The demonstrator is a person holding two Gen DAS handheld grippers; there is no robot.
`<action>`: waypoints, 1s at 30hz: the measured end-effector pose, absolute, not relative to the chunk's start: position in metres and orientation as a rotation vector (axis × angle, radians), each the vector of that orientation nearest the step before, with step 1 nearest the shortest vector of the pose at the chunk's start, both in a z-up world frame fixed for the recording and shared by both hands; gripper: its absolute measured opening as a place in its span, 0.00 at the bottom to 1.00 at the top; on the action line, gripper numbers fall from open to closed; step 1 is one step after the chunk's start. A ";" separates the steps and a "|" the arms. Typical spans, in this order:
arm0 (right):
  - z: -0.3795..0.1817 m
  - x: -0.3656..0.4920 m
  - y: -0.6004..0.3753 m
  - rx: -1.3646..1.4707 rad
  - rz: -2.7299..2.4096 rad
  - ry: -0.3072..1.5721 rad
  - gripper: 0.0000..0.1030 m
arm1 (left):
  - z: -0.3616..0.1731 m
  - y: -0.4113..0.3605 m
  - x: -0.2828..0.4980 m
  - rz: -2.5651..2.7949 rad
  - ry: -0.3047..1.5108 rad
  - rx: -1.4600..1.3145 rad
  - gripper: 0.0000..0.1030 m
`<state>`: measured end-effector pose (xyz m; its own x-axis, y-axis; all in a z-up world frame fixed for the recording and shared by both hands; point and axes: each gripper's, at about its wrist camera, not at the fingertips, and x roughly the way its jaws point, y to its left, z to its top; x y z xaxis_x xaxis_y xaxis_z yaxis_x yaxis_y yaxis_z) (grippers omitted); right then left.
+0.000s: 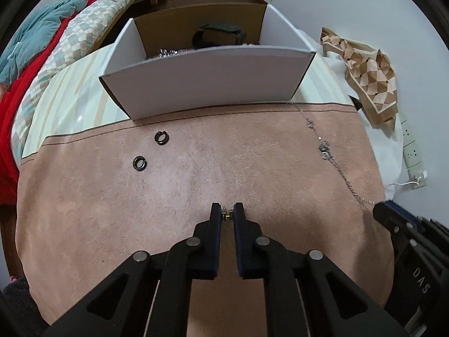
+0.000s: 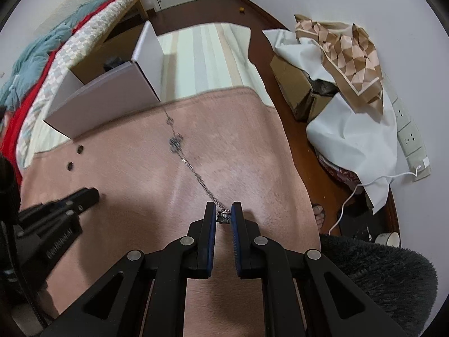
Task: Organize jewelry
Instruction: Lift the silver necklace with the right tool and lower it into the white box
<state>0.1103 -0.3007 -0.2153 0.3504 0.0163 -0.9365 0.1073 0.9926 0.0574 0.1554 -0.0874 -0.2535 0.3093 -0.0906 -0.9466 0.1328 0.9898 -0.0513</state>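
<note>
A long silver chain (image 2: 185, 163) lies stretched across the pink surface (image 2: 238, 154). The right gripper (image 2: 223, 215) fingers pinch its near end. The left gripper (image 1: 227, 215) fingers squeeze a tiny gold piece (image 1: 226, 215). Two dark rings (image 1: 139, 163) lie near the white box (image 1: 207, 81).

We see the box (image 1: 207, 84) only over its near wall: a dark lump (image 1: 219, 35) and something shiny (image 1: 168, 52) inside stay unclear. The small piece (image 1: 226, 214) between the left gripper's (image 1: 227, 215) fingers is too tiny to name. The chain's (image 2: 193, 171) far end vanishes behind the box corner. Two rings (image 2: 75, 157) look like mere dark dots from the right wrist view.
</note>
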 end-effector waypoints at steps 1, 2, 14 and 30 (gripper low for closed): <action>-0.211 0.111 -0.300 0.117 -0.053 1.206 0.11 | -0.250 -0.086 0.154 -0.154 1.243 0.035 0.06; -0.205 0.111 -0.299 0.125 -0.043 1.194 0.11 | -0.245 -0.085 0.153 -0.160 1.237 0.032 0.06; -0.099 0.138 -0.273 0.184 0.135 1.018 0.11 | -0.148 -0.049 0.178 -0.210 1.092 -0.065 0.06; -0.024 0.245 -0.219 0.117 0.285 0.933 0.10 | -0.086 -0.023 0.255 -0.216 1.026 -0.065 0.06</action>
<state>0.2454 -0.2193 -0.0245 0.5611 0.2917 -0.7747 -0.1914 0.9562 0.2215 0.2549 -0.0233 -0.0862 0.4995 -0.2090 -0.8407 0.1479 0.9768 -0.1550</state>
